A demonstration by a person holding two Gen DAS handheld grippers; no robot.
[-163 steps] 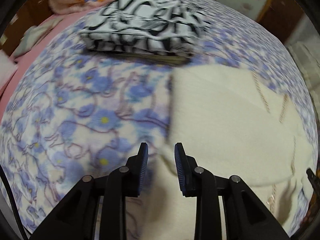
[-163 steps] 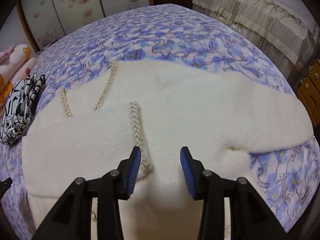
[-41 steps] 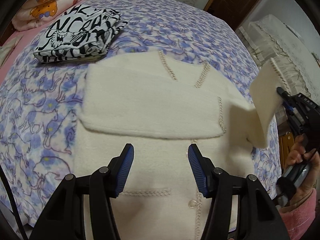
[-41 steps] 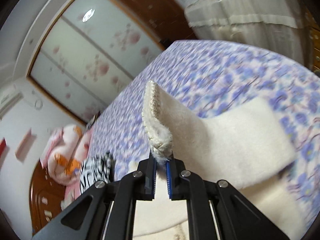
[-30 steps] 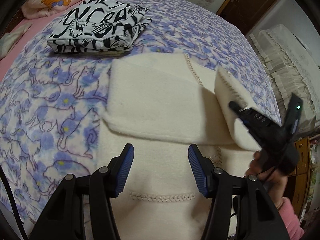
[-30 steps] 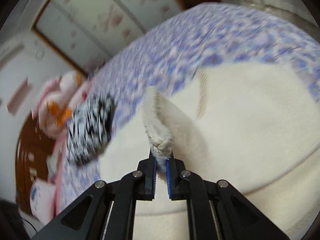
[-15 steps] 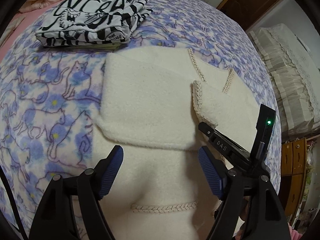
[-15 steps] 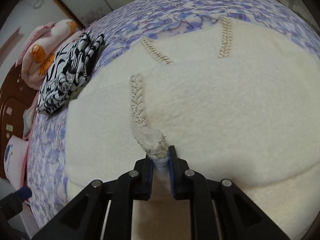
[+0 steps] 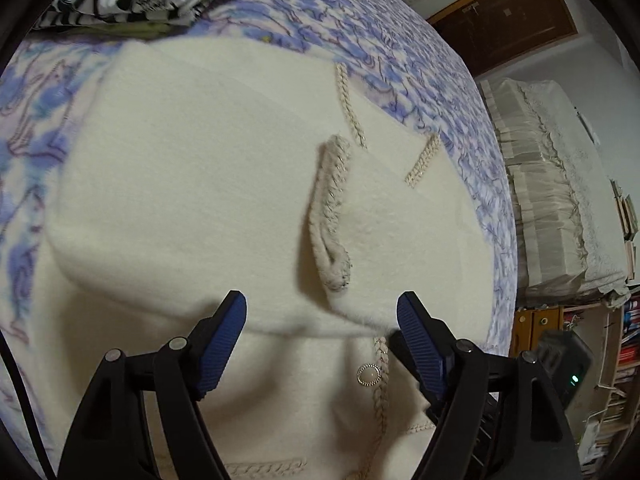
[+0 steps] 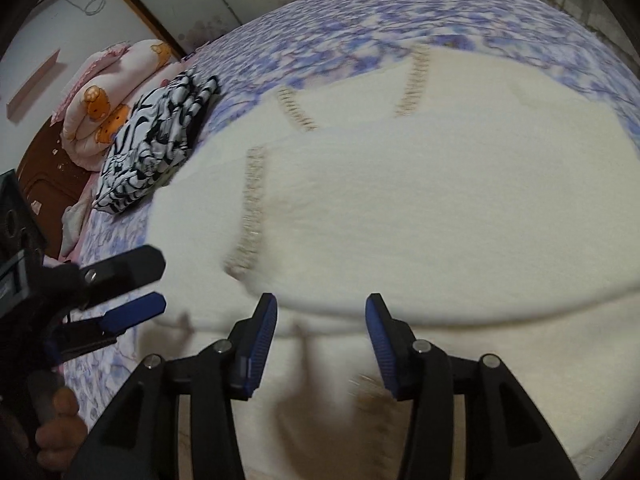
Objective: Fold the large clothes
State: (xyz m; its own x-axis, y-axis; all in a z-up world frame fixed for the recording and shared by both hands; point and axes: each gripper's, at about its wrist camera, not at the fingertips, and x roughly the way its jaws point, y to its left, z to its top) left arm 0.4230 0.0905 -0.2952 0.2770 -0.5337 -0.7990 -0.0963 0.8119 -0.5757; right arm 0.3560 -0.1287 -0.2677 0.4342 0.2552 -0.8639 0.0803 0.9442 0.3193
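Observation:
A cream fleece cardigan [image 9: 192, 184] with braided trim lies flat on the bed, both sleeves folded across its chest. The right sleeve's braided cuff [image 9: 330, 216] rests on top, free of any grip. My left gripper [image 9: 322, 312] hangs open just above the sleeves' lower edge, with a round button [image 9: 368, 375] below it. My right gripper [image 10: 320, 312] has its jaws opening over the same garment [image 10: 420, 208], nothing between them; the cuff [image 10: 248, 220] lies ahead of it. The left gripper [image 10: 160, 282] shows at that view's left edge, held by a hand [image 10: 56, 440].
A folded black-and-white garment [image 10: 156, 148] sits at the cardigan's far left on the blue floral bedspread [image 9: 400, 40]. A pink bear-print quilt roll [image 10: 108, 100] lies by the wooden headboard. A cloth-covered cabinet [image 9: 560, 200] and bookshelves [image 9: 624, 340] stand beyond the bed's right side.
The right gripper carried the raised sleeve over the chest, set it down and let the cuff go. The left gripper widened and sank closer to the cardigan.

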